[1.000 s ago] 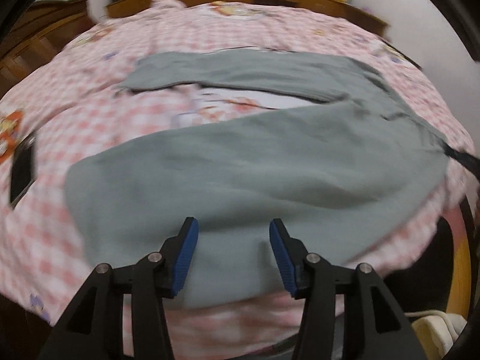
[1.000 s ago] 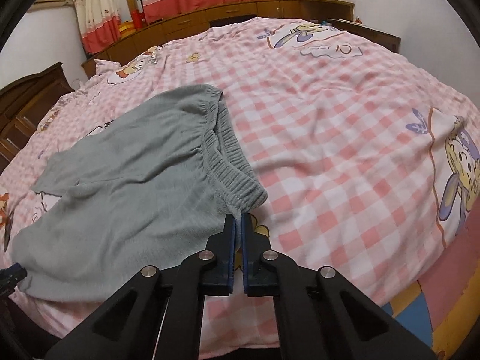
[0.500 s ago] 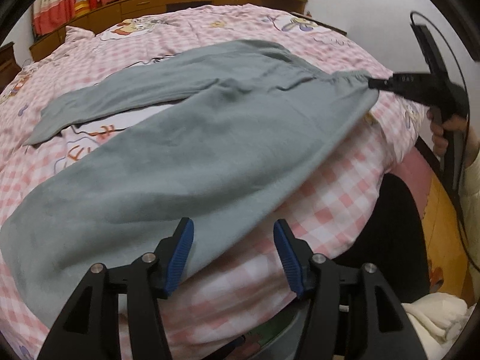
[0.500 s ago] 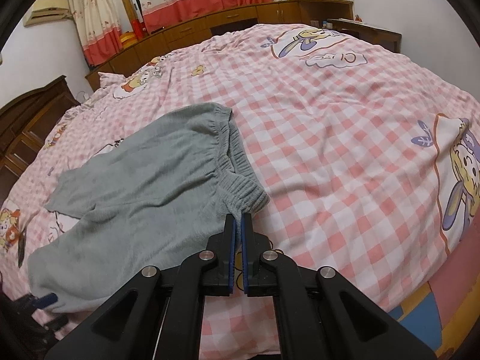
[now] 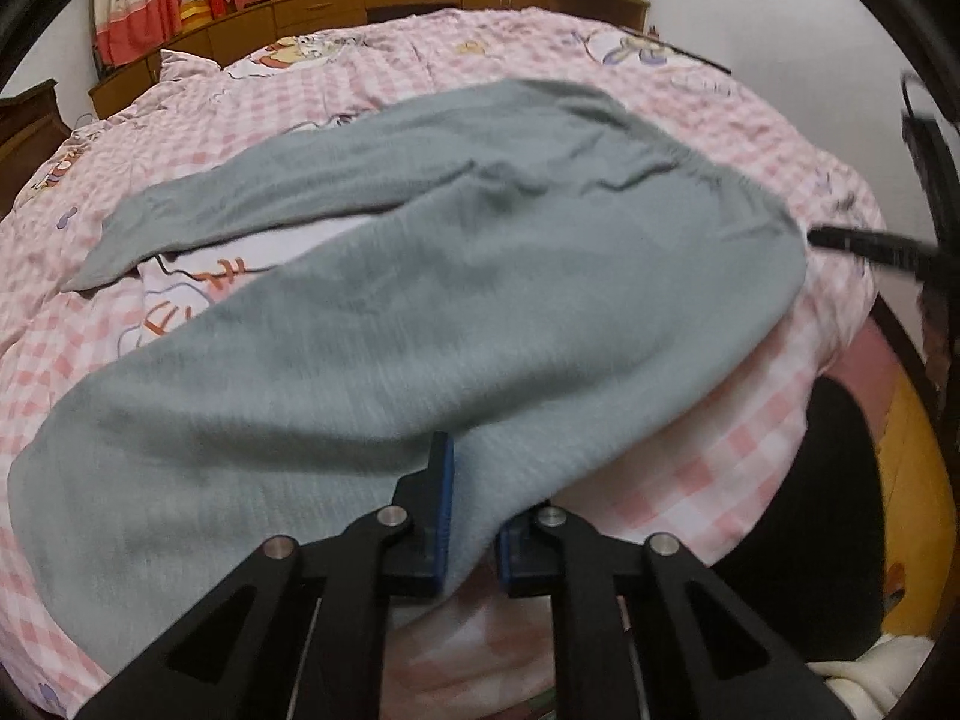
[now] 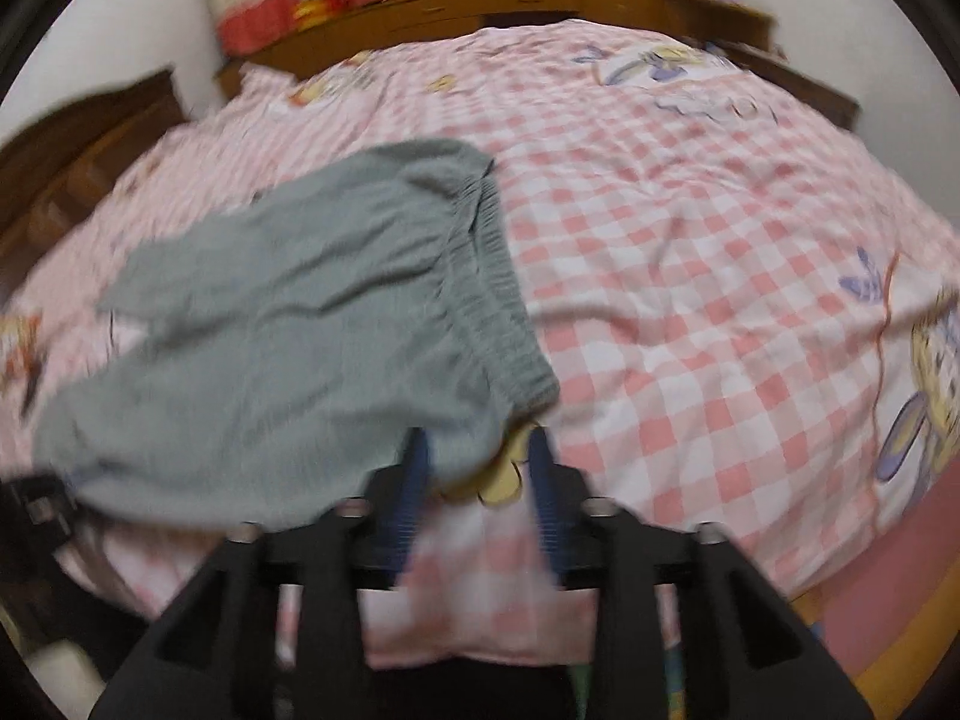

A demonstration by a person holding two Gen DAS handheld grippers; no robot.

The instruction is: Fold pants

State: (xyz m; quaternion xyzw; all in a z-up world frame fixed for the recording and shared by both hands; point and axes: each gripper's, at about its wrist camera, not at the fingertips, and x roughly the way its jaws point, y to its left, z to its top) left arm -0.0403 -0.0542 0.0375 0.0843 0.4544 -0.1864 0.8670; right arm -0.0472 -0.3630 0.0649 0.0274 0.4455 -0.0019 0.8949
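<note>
Our left gripper (image 5: 471, 504) sits at the near edge of the bed (image 5: 750, 480), jaws narrowed to a slim gap with the near hem of the grey pants (image 5: 468, 312) running between the blue pads (image 5: 443, 498). Fabric fills that gap, so we read it as clamped on the near leg, tho the right pad is mostly hidden under cloth.

Our right gripper (image 6: 477, 480) has jaws apart w/ nothing between them. The waistband corner (image 6: 528, 384) hangs just above and ahead of its fingertips; frame is blurred, so we can't tell if a pad brushes the cloth.

Pants lie spread across the pink checked cover: waistband toward the right side, far leg (image 5: 300, 204) angled off to the left, near leg draped along the bed edge toward us.

Risks as we judge them:
- Only one end is held. If we lift the leg over now, the free waist can drag or bunch, giving a skewed fold.
- Left grip is shallow, near the hem; a quick pull could slip it out.
- Near leg overhangs the edge, so a dropped hem slides floorward.
- Right jaws may close on the cover along w/ the waistband.
</note>
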